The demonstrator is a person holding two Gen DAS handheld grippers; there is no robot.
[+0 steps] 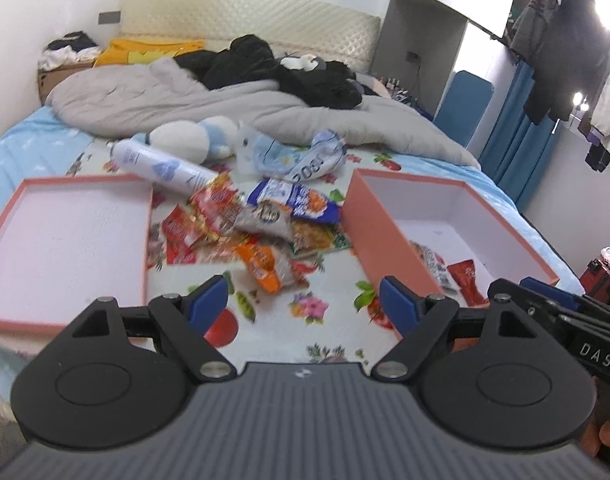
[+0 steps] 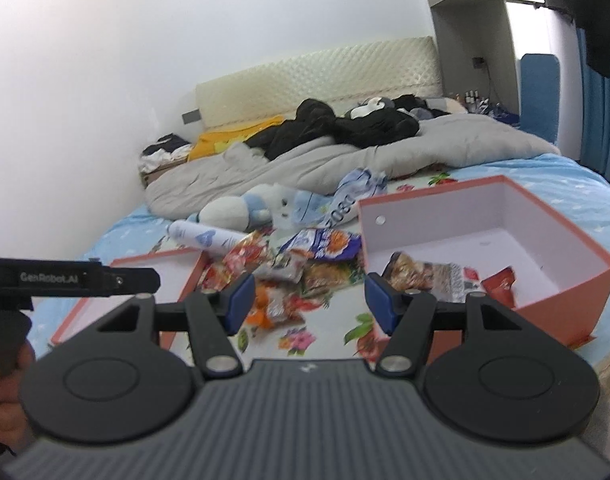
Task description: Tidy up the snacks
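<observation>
Plainly, "DAS" marks the right tool (image 1: 545, 300).

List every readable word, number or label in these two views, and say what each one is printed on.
"DAS" on the right gripper, seen at the edge of the left wrist view.
"GenRobot.AI" on the left gripper, seen in the right wrist view.
Large digits on the crumpled blue and white bag: upside down, not surely readable.
Print on the white bottle and the snack packets: too blurred to read.

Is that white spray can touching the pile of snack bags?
Touching. In the left wrist view, the white spray can's lower end runs straight into the red-and-yellow snack bag, no sheet visible between.
</observation>
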